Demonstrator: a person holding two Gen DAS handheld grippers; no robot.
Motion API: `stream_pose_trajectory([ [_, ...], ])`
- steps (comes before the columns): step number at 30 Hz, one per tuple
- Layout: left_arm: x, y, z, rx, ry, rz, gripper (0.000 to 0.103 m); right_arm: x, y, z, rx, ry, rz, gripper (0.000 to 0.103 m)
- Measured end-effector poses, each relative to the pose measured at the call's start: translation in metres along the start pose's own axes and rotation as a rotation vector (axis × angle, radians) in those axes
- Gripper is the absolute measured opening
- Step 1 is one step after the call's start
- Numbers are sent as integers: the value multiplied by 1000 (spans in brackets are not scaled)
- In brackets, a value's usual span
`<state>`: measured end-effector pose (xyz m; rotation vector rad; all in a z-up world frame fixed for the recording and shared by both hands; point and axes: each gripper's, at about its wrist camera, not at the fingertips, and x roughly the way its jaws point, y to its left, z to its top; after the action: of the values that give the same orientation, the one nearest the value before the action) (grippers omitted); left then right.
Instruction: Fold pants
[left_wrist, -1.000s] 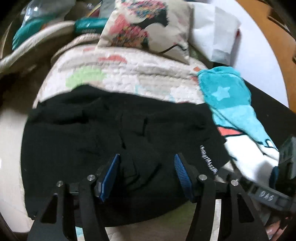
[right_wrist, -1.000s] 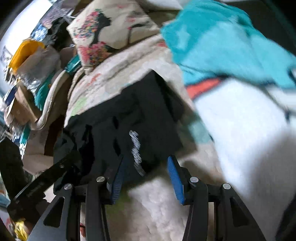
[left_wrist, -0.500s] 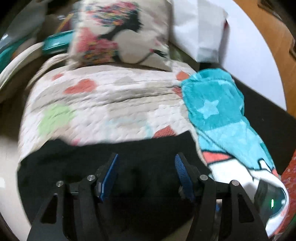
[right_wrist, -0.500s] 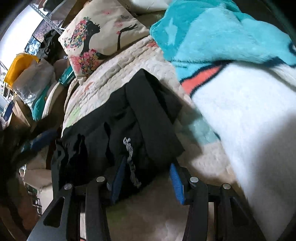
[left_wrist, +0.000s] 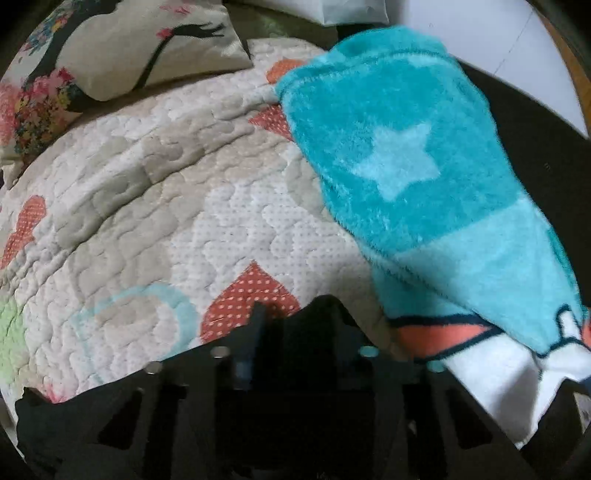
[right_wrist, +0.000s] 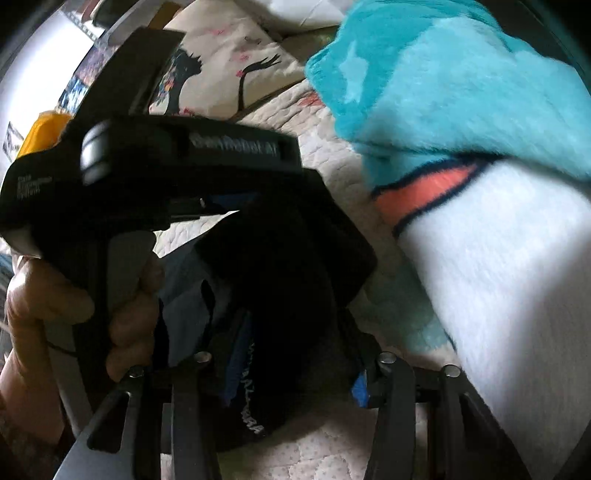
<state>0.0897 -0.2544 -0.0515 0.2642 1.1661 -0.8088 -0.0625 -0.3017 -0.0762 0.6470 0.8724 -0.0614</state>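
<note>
The black pants (left_wrist: 317, 332) lie bunched on the quilted bedspread (left_wrist: 166, 192). In the left wrist view only their far edge shows, and it covers my left gripper (left_wrist: 295, 354), whose fingers are dark against the cloth; I cannot tell how the jaws stand. In the right wrist view the pants (right_wrist: 295, 266) fill the gap of my right gripper (right_wrist: 295, 365), whose blue pads (right_wrist: 358, 387) stand wide apart around the cloth. The left gripper's black body (right_wrist: 155, 166) and the hand holding it (right_wrist: 55, 295) sit just left of the pants.
A teal fleece blanket with a star (left_wrist: 406, 166) lies along the right of the quilt, its white part (right_wrist: 498, 295) close to my right gripper. A flowered pillow (left_wrist: 110, 48) lies at the far left.
Both grippers have pushed forward into the pants. The left one now sits at the pants' far edge. The left gripper's body has come into the right wrist view.
</note>
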Motion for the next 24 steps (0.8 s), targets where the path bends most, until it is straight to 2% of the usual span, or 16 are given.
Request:
stream_pose_trajectory([
  [2, -16, 9, -3, -48, -26, -51, 17, -1, 4, 1, -15, 2, 8, 25],
  [5, -45, 17, -10, -82, -85, -78, 16, -11, 22, 1, -85, -26, 23, 21],
  [10, -101, 50, -32, -182, -183, -128, 16, -33, 66, -4, -232, -58, 78, 20],
  [13, -133, 85, -55, -277, -243, -159, 16, -41, 103, -14, -359, -63, 112, 20],
  [15, -148, 109, -69, -334, -271, -160, 16, -39, 123, -20, -419, -45, 140, 20],
  [20, -168, 183, -121, -560, -335, -197, 16, -13, 182, -37, -542, 42, 212, 20],
  [24, -170, 229, -156, -693, -350, -198, 9, 18, 223, -62, -660, 95, 202, 20],
])
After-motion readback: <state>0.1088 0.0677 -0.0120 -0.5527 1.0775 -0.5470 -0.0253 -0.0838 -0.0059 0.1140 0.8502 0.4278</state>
